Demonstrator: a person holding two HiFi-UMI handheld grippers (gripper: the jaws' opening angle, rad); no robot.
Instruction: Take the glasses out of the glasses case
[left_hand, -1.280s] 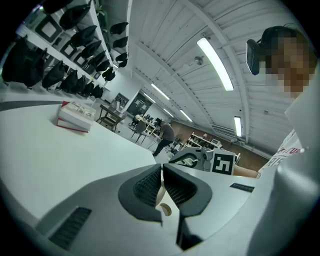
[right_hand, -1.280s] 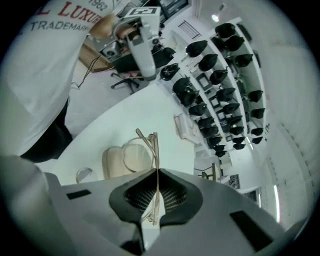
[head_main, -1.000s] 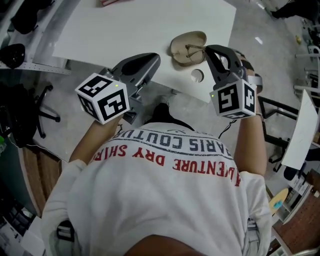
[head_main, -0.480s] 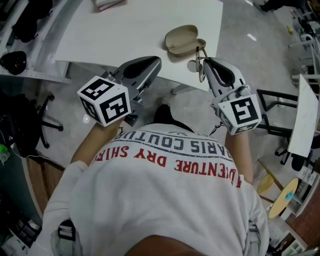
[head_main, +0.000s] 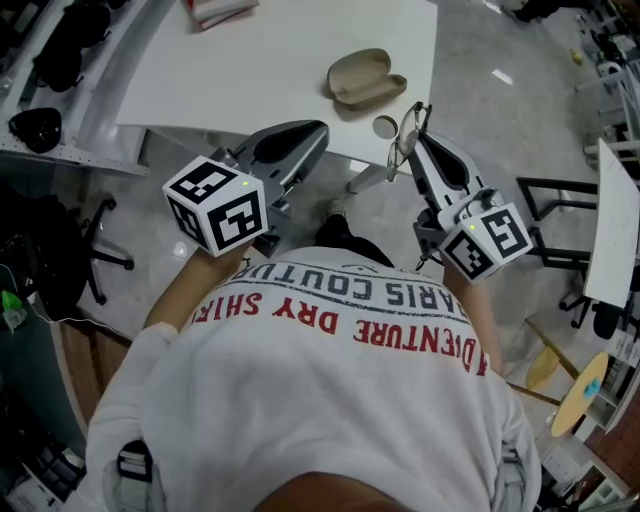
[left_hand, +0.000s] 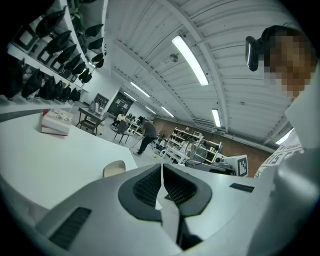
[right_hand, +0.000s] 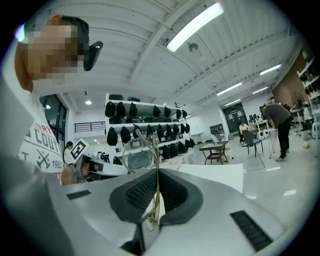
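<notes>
The beige glasses case (head_main: 360, 76) lies on the white table (head_main: 250, 70) near its front right corner, lid down. My right gripper (head_main: 418, 140) is off the table's edge, shut on the thin gold temple of the glasses (head_main: 403, 136). In the right gripper view a round lens (right_hand: 139, 155) sticks up past the pads, with the wire (right_hand: 157, 200) pinched between them. My left gripper (head_main: 315, 130) hovers over the table's front edge, shut and holding nothing. The left gripper view shows the case (left_hand: 114, 168) ahead and the glasses (left_hand: 192, 152) to the right.
A red and white box (head_main: 215, 8) sits at the table's far edge. Racks of black helmets (head_main: 35, 105) and an office chair (head_main: 90, 240) stand at the left. A black chair frame (head_main: 545, 215) is at the right. People stand far off.
My right gripper has pulled the glasses out of the case and back off the table's edge, rolling as it went. The case lid has dropped. My left gripper has drawn back slightly.
</notes>
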